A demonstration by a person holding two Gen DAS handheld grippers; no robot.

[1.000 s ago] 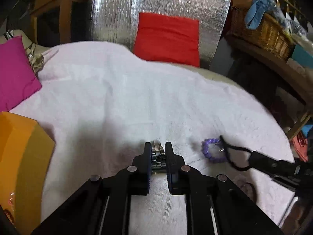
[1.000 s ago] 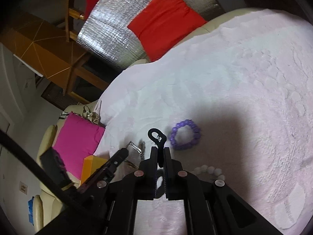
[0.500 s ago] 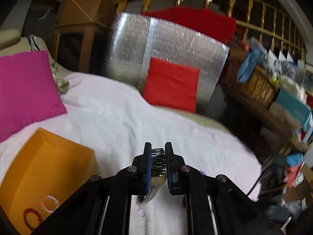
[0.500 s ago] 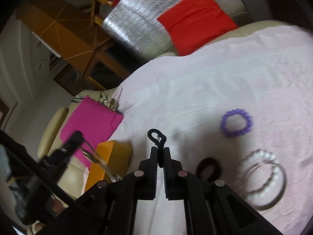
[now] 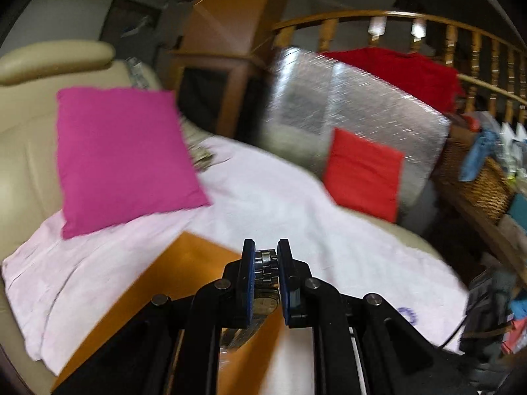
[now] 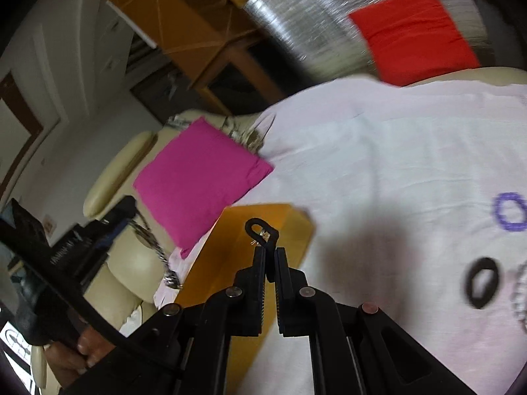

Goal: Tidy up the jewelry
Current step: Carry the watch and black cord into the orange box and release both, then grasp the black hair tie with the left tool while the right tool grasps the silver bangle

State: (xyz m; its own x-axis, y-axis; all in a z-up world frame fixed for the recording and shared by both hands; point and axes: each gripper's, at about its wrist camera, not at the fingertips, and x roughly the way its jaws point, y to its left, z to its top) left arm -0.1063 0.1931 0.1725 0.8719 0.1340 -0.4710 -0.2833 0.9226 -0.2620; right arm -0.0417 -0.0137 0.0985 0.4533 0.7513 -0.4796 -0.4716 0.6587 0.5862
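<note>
The left claw (image 5: 266, 258) is clamped on a metal-link wristwatch (image 5: 265, 271), its steel band pinched between the two blue-faced fingers (image 5: 247, 273) and its dial hanging just below them. Beneath this claw, from 7 to 9 o'clock of it, sits an open orange box (image 5: 158, 296) on a pale pink blanket (image 5: 296, 210) spread over a cream sofa (image 5: 29, 125). A magenta cushion (image 5: 118, 154) lies at 10 o'clock of the box, leaning onto the sofa and overlapping the blanket's edge. A red cushion (image 5: 362, 177) stands at 1 o'clock against a silver foil panel (image 5: 346, 105), with a wicker basket (image 5: 477, 184) off at 3 o'clock.

In the right wrist view the right claw (image 6: 270, 253) is pressed together on a thin black cord necklace (image 6: 262, 230), whose looped end with a small metal clasp pokes out above the tips, over the orange box (image 6: 237, 250). At 9 o'clock the left claw's watch (image 6: 148, 240) dangles, its band hanging free near the box's left wall. A person's hand (image 6: 75, 352) grips that tool at 8 o'clock. On the blanket (image 6: 378, 164) at 3 o'clock lie a purple bead bracelet (image 6: 510, 210), a black hair tie (image 6: 481, 283) below it, and a pale bead strand (image 6: 520, 289) cut by the frame edge; the last two lie just beside each other, the purple one apart.
</note>
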